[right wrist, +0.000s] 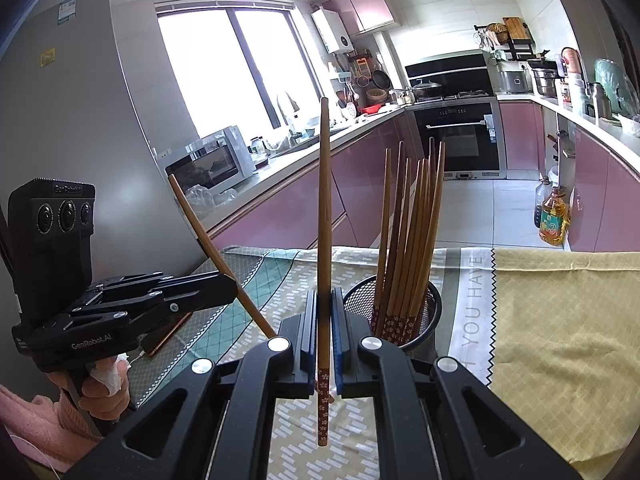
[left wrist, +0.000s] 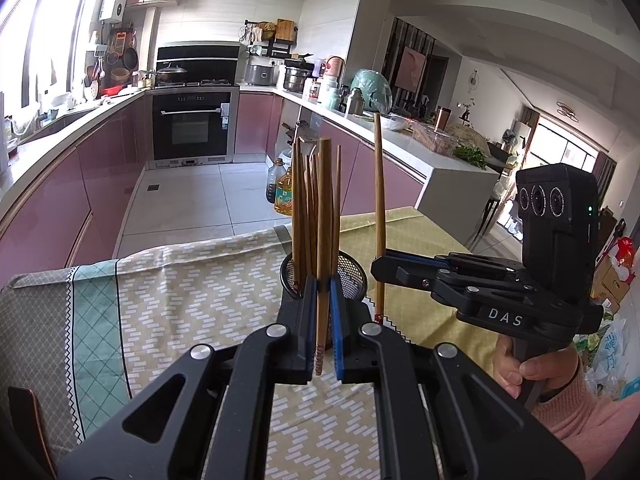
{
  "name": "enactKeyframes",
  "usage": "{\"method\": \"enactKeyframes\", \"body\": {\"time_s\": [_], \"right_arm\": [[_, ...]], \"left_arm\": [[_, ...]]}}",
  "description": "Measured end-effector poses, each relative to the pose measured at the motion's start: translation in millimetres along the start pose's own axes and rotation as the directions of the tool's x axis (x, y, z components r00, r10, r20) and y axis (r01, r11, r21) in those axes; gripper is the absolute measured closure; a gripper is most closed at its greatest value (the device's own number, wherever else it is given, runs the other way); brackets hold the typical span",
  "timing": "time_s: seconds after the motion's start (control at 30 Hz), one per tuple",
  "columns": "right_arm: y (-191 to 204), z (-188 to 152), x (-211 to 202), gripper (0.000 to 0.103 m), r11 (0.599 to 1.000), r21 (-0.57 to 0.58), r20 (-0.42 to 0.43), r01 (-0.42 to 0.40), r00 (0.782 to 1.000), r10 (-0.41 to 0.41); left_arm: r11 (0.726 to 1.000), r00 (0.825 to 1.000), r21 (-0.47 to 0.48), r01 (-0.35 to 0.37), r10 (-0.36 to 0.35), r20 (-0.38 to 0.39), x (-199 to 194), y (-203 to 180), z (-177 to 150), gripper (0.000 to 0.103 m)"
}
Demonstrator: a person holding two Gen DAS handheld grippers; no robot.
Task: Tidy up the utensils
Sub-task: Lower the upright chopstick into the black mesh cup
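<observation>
A mesh holder (right wrist: 394, 312) stands on the cloth-covered table (right wrist: 560, 320), with a bundle of chopsticks (right wrist: 408, 240) upright in it. My right gripper (right wrist: 323, 344), before the holder and slightly to its left, has one chopstick (right wrist: 325, 216) upright between its fingers. My left gripper (left wrist: 320, 320), left of the right one, has another chopstick (left wrist: 323, 240) between its fingers, just before the holder.

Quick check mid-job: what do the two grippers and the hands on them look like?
Both grippers, left and right, are matte black linkages with silver pivot pins and blue finger pads. White lettering: "GenRobot.AI" left, "DAS" right. Each carries a three-lens camera block. Pink sleeves; the left hand has a white-wrapped finger.
</observation>
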State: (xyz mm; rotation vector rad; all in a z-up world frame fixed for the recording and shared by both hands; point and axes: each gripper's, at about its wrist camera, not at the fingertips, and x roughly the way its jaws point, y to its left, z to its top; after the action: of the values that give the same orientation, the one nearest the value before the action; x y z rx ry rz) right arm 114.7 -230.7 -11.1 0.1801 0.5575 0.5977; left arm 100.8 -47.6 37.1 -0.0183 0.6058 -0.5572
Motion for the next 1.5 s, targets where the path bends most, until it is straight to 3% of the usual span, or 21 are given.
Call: {"method": "enactKeyframes", "body": {"time_s": [0.9,1.27,1.5], "right_arm": [[-11,33,-8,0.097,1.000,0.007,0.089,-0.009,0.996,0.009],[-19,51,-1,0.097,1.000,0.015,0.125,0.026,0.992,-0.028],[-27,52,10,0.097,0.998,0.038,0.130,0.050,0.990,-0.054]], "left_arm": [[0.999,0.995,0.041,0.015,-0.019,0.097,-21,-10,40,0.096],[0.999,0.989,0.040,0.019,-0.025,0.146,-22,-14,59,0.096],[1.000,0.991,0.021,0.016,-0.019,0.133,-7,-8,67,0.096]]}}
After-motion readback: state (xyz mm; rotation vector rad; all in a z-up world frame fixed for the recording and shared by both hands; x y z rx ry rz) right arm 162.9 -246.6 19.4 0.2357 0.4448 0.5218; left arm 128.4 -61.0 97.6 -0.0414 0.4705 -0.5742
